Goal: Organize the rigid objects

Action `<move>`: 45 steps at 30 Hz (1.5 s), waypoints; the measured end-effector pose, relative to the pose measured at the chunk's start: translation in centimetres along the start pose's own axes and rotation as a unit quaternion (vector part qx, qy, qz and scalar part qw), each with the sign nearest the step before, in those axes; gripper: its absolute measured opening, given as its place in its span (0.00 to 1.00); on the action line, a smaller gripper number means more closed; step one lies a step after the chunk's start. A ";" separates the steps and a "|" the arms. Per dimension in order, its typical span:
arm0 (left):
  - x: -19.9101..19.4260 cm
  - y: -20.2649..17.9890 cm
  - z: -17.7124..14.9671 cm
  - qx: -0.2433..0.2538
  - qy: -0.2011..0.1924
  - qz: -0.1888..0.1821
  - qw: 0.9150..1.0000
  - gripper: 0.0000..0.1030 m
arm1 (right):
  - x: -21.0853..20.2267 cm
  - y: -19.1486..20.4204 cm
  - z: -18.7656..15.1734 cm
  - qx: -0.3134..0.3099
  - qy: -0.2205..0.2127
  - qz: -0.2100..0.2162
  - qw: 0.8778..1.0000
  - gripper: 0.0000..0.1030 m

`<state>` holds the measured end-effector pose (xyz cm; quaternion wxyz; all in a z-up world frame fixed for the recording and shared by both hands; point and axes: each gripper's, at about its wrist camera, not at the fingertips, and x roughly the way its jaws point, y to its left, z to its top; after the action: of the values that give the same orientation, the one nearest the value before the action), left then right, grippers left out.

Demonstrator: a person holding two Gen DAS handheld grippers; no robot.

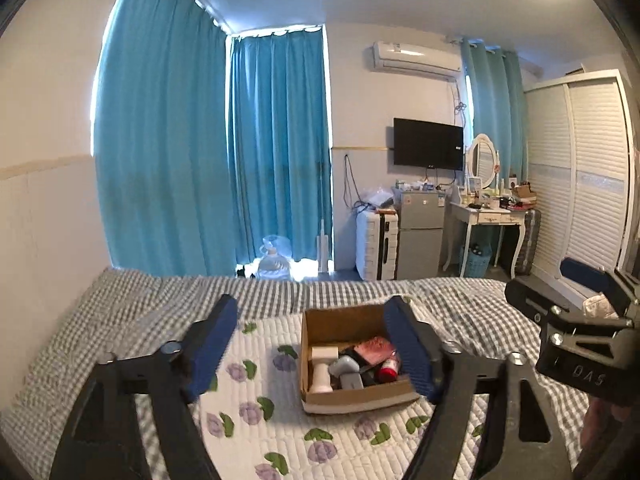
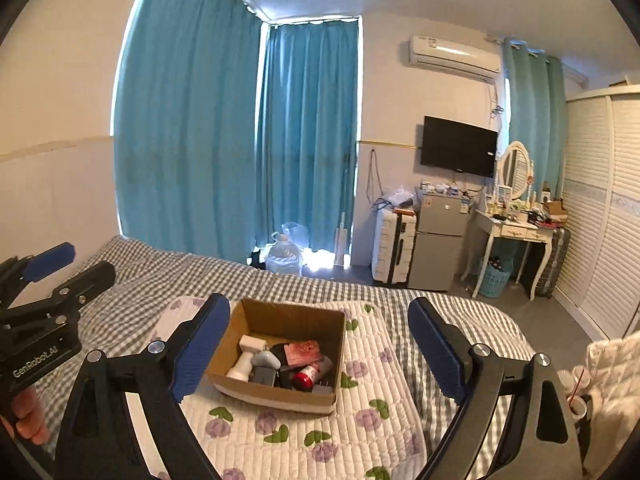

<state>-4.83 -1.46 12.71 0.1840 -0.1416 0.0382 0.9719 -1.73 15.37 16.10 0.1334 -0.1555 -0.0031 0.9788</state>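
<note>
Above the quilt point(image 2: 360, 436), 2 wide-open, empty grippers, left point(image 1: 312, 344) and right point(image 2: 320, 344), flanking the cardboard box point(image 2: 280, 396).

The bed point(image 2: 132, 280) is being covered by a grey checked sheet point(image 2: 304, 284), over which a white quilted pad point(image 2: 360, 432) printed with purple flowers is being spread. An open cardboard box point(image 2: 276, 394) is being carried directly on that pad, near its middle.

1. The left claw point(image 1: 310, 344) is filling the lower part of its own view, fingers spread wide, gripping nothing.
2. The right claw point(image 2: 320, 352) is likewise gaping wide, empty.
3. At the lower left edge of the right view, a hand point(image 2: 26, 414) is gripping the left claw's handle.
</note>
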 end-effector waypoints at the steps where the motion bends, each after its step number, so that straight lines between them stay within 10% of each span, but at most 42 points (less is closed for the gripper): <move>1: 0.5 0.1 -0.6 -0.002 0.003 0.000 1.000 0.87 | 0.4 -0.1 -0.7 0.000 0.003 -0.001 1.000 0.90; 17: 6.3 -0.8 -10.4 0.019 0.047 0.015 0.999 1.00 | 9.0 -1.3 -11.4 0.030 0.055 -0.019 0.998 1.00; 45: 6.7 -0.7 -11.5 -0.001 0.049 0.018 0.999 1.00 | 8.2 0.0 -12.6 0.014 0.040 -0.014 0.999 1.00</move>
<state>-7.56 0.09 -0.29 0.1646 -0.1886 0.0485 0.9669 -5.40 17.11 1.58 0.1491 -0.1927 0.0137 0.9698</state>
